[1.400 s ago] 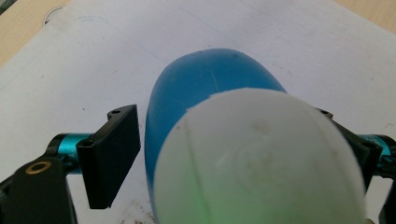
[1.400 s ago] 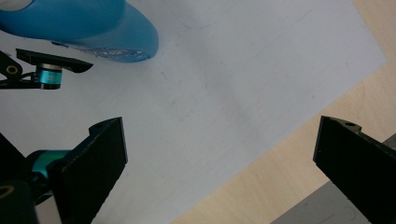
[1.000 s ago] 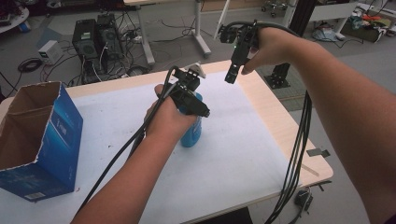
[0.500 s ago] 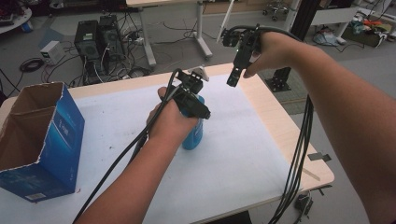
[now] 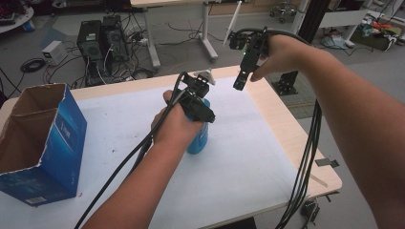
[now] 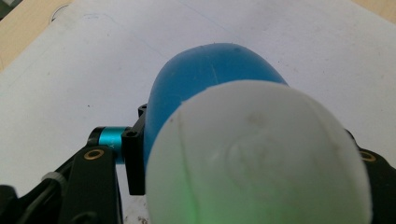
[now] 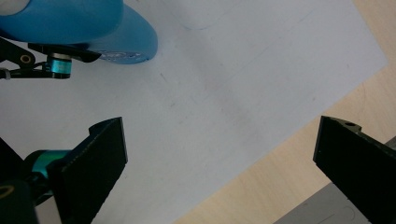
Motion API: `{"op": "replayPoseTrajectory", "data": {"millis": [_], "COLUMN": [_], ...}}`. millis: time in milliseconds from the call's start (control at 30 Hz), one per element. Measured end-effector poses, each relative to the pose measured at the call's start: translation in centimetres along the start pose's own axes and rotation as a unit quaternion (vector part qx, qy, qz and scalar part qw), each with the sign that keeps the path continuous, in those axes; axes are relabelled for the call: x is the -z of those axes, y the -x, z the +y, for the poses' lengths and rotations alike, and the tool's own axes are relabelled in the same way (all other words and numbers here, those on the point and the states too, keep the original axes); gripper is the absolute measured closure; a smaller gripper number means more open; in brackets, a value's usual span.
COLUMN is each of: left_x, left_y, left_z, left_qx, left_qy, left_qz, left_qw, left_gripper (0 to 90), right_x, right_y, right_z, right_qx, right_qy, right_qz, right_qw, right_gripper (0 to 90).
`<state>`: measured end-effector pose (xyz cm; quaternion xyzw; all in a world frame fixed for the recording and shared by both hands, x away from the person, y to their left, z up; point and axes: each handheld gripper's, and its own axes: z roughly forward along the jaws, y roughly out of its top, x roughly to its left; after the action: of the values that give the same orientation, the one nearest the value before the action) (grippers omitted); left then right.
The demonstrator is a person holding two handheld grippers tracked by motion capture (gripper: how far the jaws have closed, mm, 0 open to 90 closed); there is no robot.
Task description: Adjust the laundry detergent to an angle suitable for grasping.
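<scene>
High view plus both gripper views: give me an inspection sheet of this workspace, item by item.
Surface: wooden table under a white sheet, faintly smudged.
Job's things: blue bottle with a white cap, upright near the middle of the sheet.
Clutter: open blue cardboard box at the table's left end.
Grippers: left gripper shut on the blue bottle, its jaws having just been closing; right gripper open, held in the air above the far right edge, nothing between its jaws.
Cables: black cables trail from both grippers toward the near edge.
Surroundings: computer towers, floor wiring, table legs beyond.
</scene>
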<state>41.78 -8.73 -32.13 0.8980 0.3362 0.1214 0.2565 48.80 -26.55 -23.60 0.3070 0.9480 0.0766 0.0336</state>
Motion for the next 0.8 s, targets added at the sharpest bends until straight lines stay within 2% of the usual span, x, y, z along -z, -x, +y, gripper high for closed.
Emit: {"op": "replayPoseTrajectory", "data": {"millis": [200,267,467,567,667,800], "left_x": [0.0,0.1,1.1,2.4,3.4,4.8], "left_y": [0.0,0.0,0.0,-0.1,-0.2,-0.5], "left_z": [0.0,0.1,0.0,0.0,-0.3,-0.6], "left_qx": [-0.001,-0.007,-0.012,-0.023,-0.034,-0.065], "left_qy": [-0.002,-0.003,0.006,0.013,0.016,0.012], "left_qz": [-0.001,-0.002,-0.025,-0.041,-0.044,-0.046], "left_qw": [1.0000,1.0000,0.9996,0.9988,0.9984,0.9967], "left_gripper": [38.0,38.0,38.1,38.1,38.1,38.1], "right_x": [-0.2,-0.2,-0.3,-0.1,0.0,0.0], "right_y": [-0.1,0.0,-0.2,-0.3,-0.5,-0.7], "right_z": [0.0,0.0,0.1,0.2,0.2,0.3], "right_qx": [-0.001,0.000,0.001,0.000,0.001,0.002], "right_qy": [-0.001,-0.001,0.000,0.004,0.005,0.005], "right_qz": [0.001,0.001,0.001,0.002,0.001,0.000], "right_qw": [1.0000,1.0000,1.0000,1.0000,1.0000,1.0000], "right_gripper": [2.1,2.1,2.1,2.1,2.1,2.1]}}
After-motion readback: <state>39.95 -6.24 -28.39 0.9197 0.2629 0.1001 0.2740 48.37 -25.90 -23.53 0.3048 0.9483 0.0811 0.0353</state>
